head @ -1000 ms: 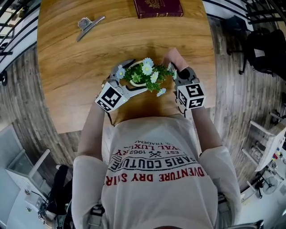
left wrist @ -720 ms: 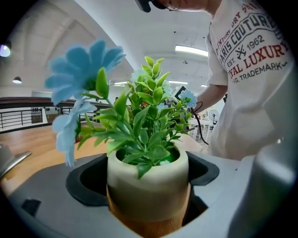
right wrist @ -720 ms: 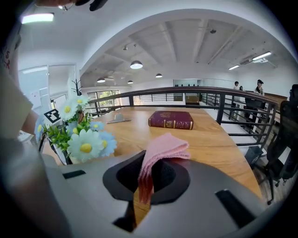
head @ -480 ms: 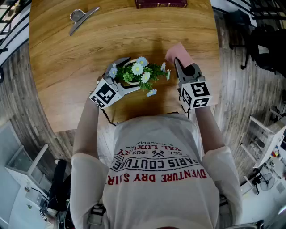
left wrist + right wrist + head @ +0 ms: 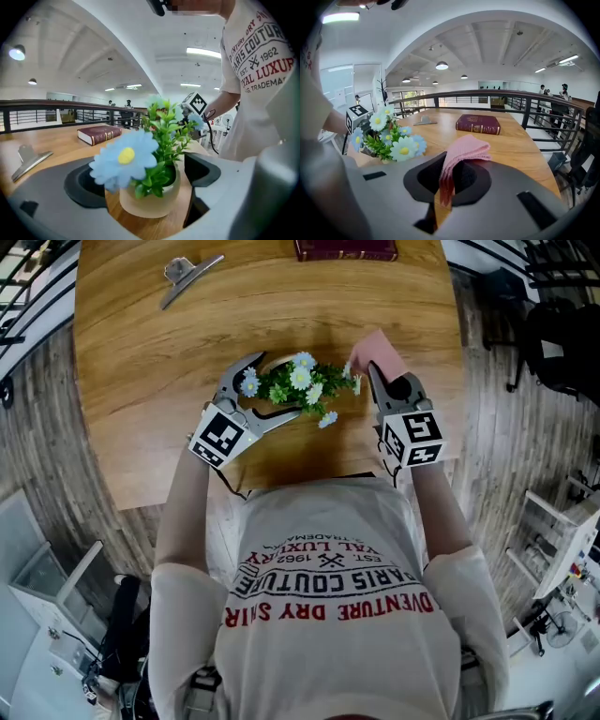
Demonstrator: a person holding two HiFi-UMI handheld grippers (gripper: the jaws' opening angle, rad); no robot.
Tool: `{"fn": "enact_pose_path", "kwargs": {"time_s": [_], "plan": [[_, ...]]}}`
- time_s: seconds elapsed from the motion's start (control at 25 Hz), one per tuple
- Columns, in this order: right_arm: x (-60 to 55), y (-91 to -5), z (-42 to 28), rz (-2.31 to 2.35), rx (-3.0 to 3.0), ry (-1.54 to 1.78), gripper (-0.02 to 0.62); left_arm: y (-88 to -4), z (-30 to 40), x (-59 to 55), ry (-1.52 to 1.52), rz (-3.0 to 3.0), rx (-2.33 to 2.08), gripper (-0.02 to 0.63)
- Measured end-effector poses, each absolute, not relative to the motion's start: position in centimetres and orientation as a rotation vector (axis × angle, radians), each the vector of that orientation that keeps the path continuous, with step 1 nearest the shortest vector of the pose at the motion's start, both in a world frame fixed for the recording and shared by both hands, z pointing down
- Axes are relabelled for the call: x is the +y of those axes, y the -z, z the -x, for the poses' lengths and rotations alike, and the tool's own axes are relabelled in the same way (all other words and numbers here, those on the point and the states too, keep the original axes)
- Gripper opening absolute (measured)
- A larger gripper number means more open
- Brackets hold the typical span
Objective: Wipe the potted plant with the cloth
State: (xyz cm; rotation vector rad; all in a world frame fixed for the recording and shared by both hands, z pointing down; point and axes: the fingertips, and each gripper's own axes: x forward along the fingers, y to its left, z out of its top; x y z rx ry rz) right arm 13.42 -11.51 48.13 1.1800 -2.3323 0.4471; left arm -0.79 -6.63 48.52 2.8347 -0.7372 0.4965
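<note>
Potted plant: a small artificial potted plant (image 5: 298, 385) with pale blue and white daisies, standing on the round wooden table (image 5: 169, 381) near the person's edge, between the two grippers.

Left gripper: the left gripper (image 5: 263, 390) has its jaws wide apart, one on either side of the pot (image 5: 149, 199). The left gripper view shows a strip of bare wood between the pot and each jaw, so it brackets the pot without clamping it.

Right gripper: the right gripper (image 5: 372, 374) has its jaws closed on a folded pink cloth (image 5: 379, 350). The free fold stands up above the jaws, just beside the plant's right side; I cannot tell whether it touches the leaves.

How the plant will handle: probably light and easy to tip. The stems look thin and springy, so they would bend away from a hard push.

Where to hold: low on the pot's rounded wall, not on the foliage — the frosted surface may be slick, so a steady squeeze suits it.

Cloth: soft and limp — held at one edge, it should drape over petals rather than scrape.

Elsewhere: a maroon book (image 5: 345, 248) and a metal clip (image 5: 190, 278) lie at the far side, well apart from the work.
</note>
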Motion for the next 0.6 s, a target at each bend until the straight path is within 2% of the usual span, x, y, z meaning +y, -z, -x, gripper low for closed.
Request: {"fn": "enact_pose_path", "kwargs": {"time_s": [0.36, 0.4, 0.48, 0.6], "plan": [[-12.3, -42.2, -10.9, -1.201, -2.427, -0.265, 0.037, -39.8, 3.5, -7.4, -0.309, -2.862, -1.023, 0.494], [-12.5, -41.5, -10.5, -1.204, -2.442, -0.244, 0.037, -39.2, 4.2, -7.9, -0.313, -2.843, -1.107, 0.459], [-12.6, -40.1, -9.9, -1.212, -2.47, -0.212, 0.037, -38.1, 6.3, -8.9, -0.316, -2.745, -1.327, 0.147], [-12.5, -37.8, -9.1, -1.242, -2.524, -0.16, 0.037, -36.6, 8.6, -9.4, -0.332, -2.619, -1.521, 0.095]]}}
